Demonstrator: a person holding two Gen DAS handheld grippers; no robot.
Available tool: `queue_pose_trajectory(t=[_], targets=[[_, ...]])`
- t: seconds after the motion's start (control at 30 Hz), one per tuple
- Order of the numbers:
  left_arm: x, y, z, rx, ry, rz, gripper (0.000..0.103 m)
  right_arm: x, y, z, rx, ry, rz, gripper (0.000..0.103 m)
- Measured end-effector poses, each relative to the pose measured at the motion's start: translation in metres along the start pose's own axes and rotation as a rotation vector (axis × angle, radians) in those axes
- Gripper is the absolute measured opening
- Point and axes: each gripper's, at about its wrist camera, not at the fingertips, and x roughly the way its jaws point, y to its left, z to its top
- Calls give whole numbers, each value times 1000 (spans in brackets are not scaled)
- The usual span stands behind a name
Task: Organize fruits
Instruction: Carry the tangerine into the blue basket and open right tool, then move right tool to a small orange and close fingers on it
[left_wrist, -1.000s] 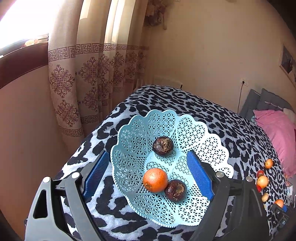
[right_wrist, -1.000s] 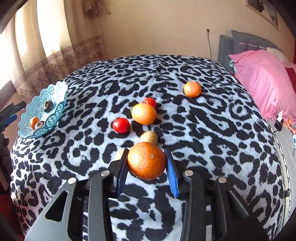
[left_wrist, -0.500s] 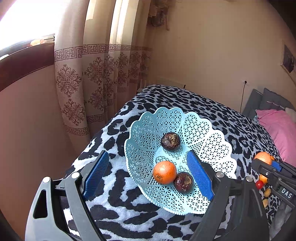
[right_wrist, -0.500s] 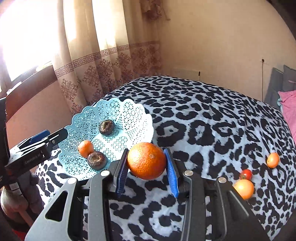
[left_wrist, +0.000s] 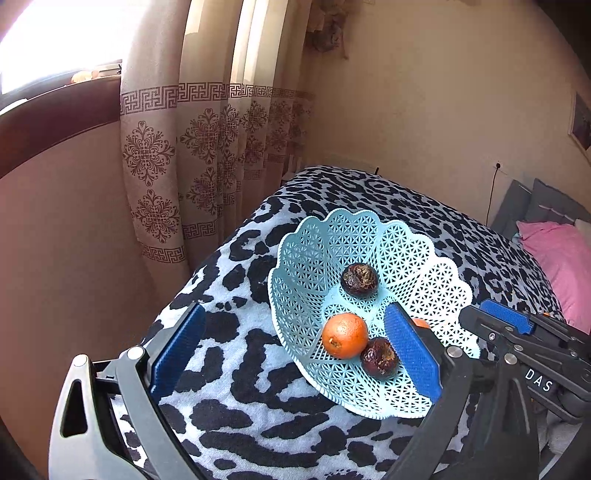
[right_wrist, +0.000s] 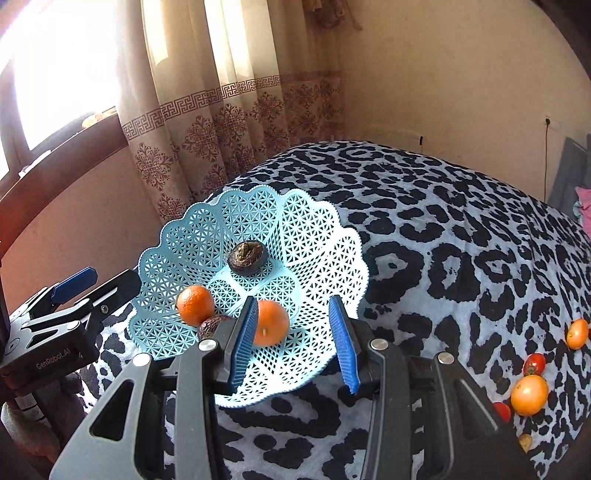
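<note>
Basket (right_wrist: 314, 236) holds four fruits, including a just-dropped orange (right_wrist: 271, 322); right tongs (right_wrist: 293, 341) and left tongs (left_wrist: 295, 350) gape empty; about six fruits (right_wrist: 529, 394) wait on the bed (right_wrist: 461, 240)

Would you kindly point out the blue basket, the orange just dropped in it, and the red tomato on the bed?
blue basket (right_wrist: 325, 236): right wrist view, bare lattice wall.
dropped orange (right_wrist: 273, 323): right wrist view, middle of its peel.
red tomato (right_wrist: 534, 363): right wrist view, centre of its skin.

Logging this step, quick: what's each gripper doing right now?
Left gripper: open, empty.
Right gripper: open over the basket, empty.
</note>
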Motion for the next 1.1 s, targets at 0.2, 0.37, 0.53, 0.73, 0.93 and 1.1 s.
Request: queue_pose_trajectory(t=[0.2, 0.37, 0.53, 0.73, 0.93, 1.1], targets=[[0, -5, 0, 9, 6, -4, 99, -8, -12, -3, 28, -20, -28, 41], [-2, -9, 1, 14, 3, -5, 99, -13, -25, -5, 56, -29, -44, 44], [-3, -14, -1, 22, 7, -8, 99, -16, -37, -9, 95, -30, -54, 50], [-4, -29, -4, 48, 15, -18, 99, -23, -49, -14, 120, -41, -62, 50], [-5, -42, -5, 74, 16, -24, 99, -32, -73, -23, 173, -52, -80, 50], [-5, -58, -7, 109, 21, -38, 99, -41, -100, -31, 211, -58, -120, 50]])
